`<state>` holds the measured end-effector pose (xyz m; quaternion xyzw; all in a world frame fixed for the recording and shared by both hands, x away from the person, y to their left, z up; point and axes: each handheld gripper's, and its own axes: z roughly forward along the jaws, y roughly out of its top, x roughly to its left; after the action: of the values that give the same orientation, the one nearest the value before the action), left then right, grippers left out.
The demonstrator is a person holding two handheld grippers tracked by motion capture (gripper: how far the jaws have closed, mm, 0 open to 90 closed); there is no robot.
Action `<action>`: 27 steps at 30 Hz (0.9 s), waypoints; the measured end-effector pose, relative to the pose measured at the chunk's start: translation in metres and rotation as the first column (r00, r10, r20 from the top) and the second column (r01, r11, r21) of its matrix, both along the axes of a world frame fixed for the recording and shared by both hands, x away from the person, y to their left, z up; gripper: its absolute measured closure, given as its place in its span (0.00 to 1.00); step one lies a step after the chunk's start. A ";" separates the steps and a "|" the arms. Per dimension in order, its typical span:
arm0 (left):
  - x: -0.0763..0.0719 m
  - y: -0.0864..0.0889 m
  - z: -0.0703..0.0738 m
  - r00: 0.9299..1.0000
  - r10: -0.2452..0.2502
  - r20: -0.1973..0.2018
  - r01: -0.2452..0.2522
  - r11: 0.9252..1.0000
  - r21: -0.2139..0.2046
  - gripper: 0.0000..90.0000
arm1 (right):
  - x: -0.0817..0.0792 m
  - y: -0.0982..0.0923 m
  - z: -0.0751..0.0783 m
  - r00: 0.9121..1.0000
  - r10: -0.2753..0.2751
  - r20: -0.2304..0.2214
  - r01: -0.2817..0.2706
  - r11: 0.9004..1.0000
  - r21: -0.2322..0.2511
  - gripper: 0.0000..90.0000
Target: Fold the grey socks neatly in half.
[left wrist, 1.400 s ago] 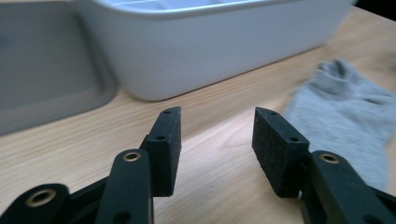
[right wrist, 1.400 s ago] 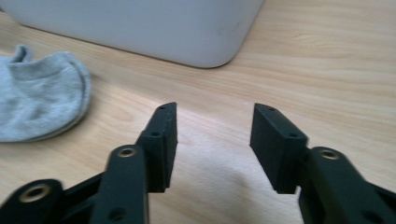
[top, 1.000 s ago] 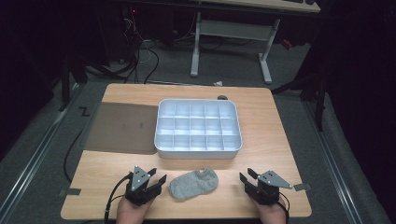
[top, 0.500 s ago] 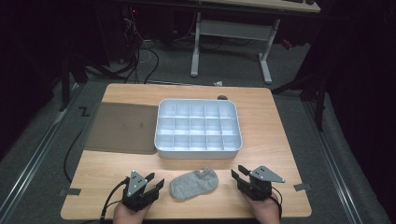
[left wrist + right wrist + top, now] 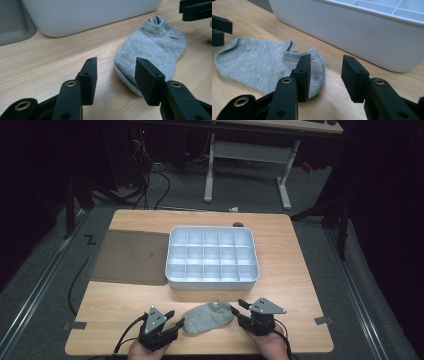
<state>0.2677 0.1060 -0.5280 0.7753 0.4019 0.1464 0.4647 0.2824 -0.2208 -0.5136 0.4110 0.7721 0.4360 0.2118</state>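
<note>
1. High view: the sock (image 5: 207,316) lies at the table's (image 5: 300,285) near edge, long axis 8-to-2, between my left gripper (image 5: 175,321) and right gripper (image 5: 239,309); both about equally near.
2. Left gripper view: jaws spread, empty; toe at 1 o'clock.
3. Right gripper view: jaws spread, empty, having just opened a little; cuff at 10 o'clock, bin (image 5: 372,37) behind.

Bright table, dark surroundings, soft focus

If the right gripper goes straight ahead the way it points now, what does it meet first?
Probably the sock: its near end lies just ahead of the open right gripper, partly behind one jaw. The white tray stands farther on; depth is hard to judge.
</note>
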 end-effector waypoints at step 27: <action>0.010 -0.022 -0.007 0.998 -0.025 -0.064 0.032 0.994 0.109 0.78 | 0.014 0.018 -0.018 0.984 0.020 -0.176 -0.028 0.999 -0.044 0.62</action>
<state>0.2777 0.0839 -0.5346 0.8096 0.3963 0.1375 0.4106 0.2961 -0.2024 -0.5319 0.4335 0.8025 0.3827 0.1469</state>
